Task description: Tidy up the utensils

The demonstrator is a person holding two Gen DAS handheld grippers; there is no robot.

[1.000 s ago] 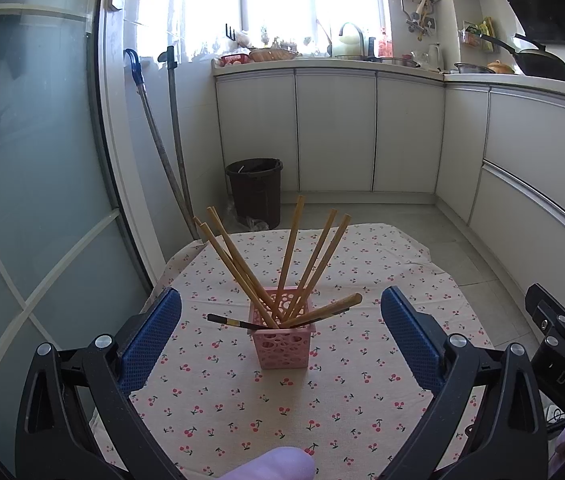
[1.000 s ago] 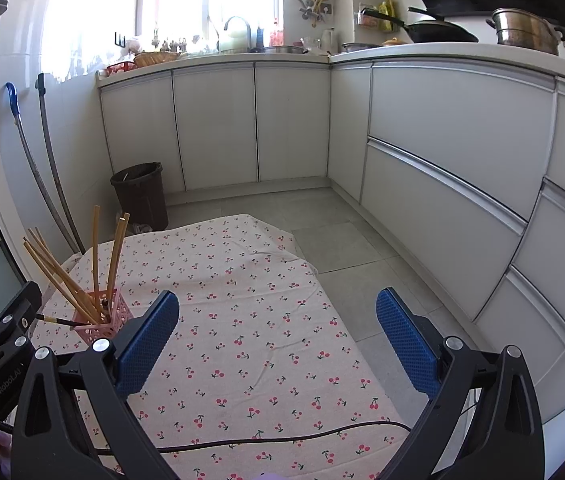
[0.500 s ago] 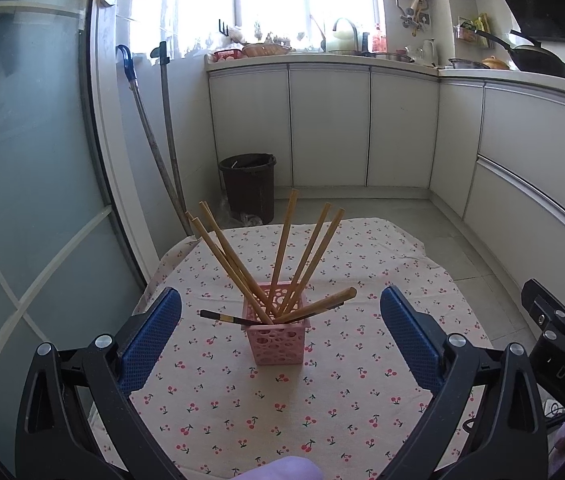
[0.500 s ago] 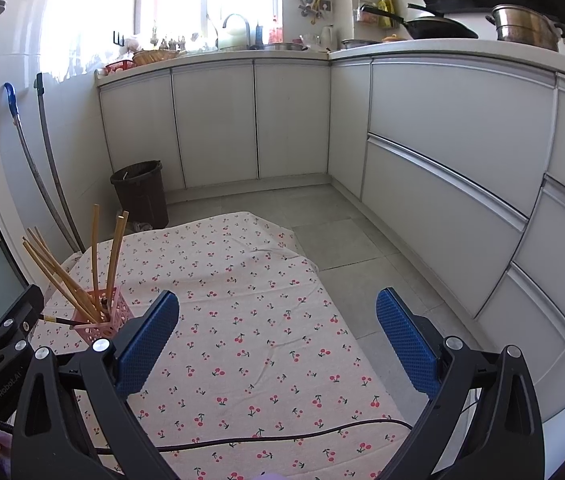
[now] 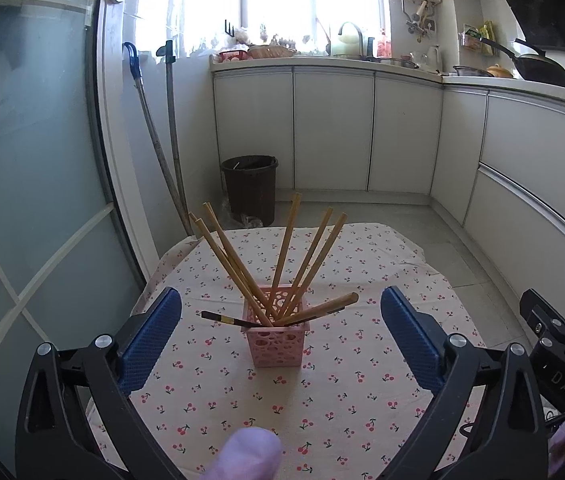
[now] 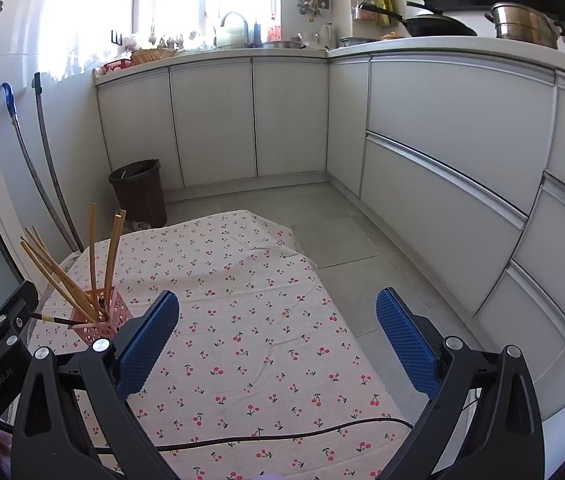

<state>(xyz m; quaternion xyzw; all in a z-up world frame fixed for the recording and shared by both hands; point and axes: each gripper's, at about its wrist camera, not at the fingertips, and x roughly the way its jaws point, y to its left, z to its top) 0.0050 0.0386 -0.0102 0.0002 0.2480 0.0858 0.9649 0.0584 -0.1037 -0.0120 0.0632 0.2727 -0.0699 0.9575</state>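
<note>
Pink holder (image 5: 276, 340) upright, chopsticks (image 5: 284, 256) fanned inside

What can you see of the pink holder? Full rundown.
The pink holder is a small square basket, plastic by the look, its walls pierced with round holes. It stands upright on the cherry-print cloth, open top up. Wooden chopsticks fan out of it, and a dark one leans low over its left rim. Neither tool touches it; the left tool frames it, wide open.
</note>
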